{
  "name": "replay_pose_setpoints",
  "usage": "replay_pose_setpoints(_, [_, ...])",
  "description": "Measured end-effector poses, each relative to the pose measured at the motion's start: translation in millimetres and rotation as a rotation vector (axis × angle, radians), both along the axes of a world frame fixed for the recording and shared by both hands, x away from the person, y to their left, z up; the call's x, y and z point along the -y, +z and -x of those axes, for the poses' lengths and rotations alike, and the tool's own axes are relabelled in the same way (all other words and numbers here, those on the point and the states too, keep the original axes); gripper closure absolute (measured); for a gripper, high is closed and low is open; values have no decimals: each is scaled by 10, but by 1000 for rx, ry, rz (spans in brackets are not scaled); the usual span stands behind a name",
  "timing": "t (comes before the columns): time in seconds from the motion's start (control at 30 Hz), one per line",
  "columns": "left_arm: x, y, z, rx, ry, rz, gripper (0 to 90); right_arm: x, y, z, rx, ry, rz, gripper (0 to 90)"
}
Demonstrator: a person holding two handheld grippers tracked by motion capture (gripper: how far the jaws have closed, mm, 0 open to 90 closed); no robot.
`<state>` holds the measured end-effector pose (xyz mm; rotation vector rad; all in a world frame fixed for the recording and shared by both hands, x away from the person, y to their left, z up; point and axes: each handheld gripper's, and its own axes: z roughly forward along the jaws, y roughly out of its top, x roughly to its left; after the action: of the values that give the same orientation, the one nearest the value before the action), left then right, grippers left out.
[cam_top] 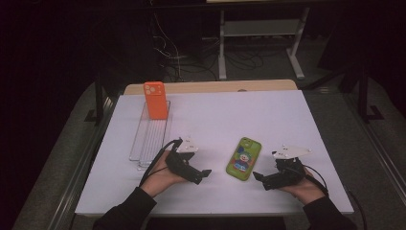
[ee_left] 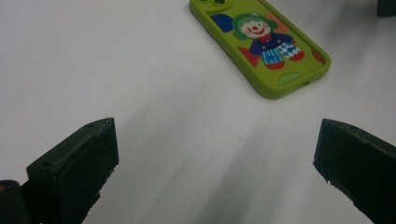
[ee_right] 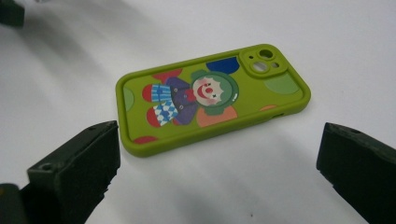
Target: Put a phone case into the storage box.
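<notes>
A lime-green phone case with a clown picture point(cam_top: 244, 158) lies flat on the white table top point(cam_top: 215, 115), between my two grippers. My left gripper point(cam_top: 205, 175) rests to its left, jaws wide apart and empty; in the left gripper view the green case point(ee_left: 261, 44) lies ahead and to the right. My right gripper point(cam_top: 258, 178) sits just right of the case, open and holding nothing; the right gripper view has the green case point(ee_right: 212, 98) close in front of its jaws. An orange phone case point(cam_top: 156, 99) stands upright at the far end of a clear rack point(cam_top: 149, 139).
The clear rack lies along the left side of the table, behind my left hand. A wooden strip point(cam_top: 210, 86) runs along the far table edge. Beyond it, on the dark floor, are cables and a white desk frame point(cam_top: 261, 43).
</notes>
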<state>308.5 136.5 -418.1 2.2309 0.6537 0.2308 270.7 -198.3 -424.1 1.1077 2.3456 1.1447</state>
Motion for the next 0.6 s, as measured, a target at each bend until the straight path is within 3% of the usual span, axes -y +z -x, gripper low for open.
replay_pose_setpoints(0.23, [-17, 4, -17, 18, -19, -5, 0, -100, 107, -104, -36, -16, -23, 8])
replay_pose_setpoints(0.33, [-24, 10, -21, 12, -18, 19, 0, -167, 153, -166, -58, -14, -40, 71])
replay_pose_setpoints(0.4, [-37, 17, -28, 25, -30, 7, 0, -205, 175, -206, -68, -11, -48, 129])
replay_pose_setpoints(0.6, [-64, 19, -58, 27, -26, 31, 0, -374, 206, -299, -97, 23, -60, 253])
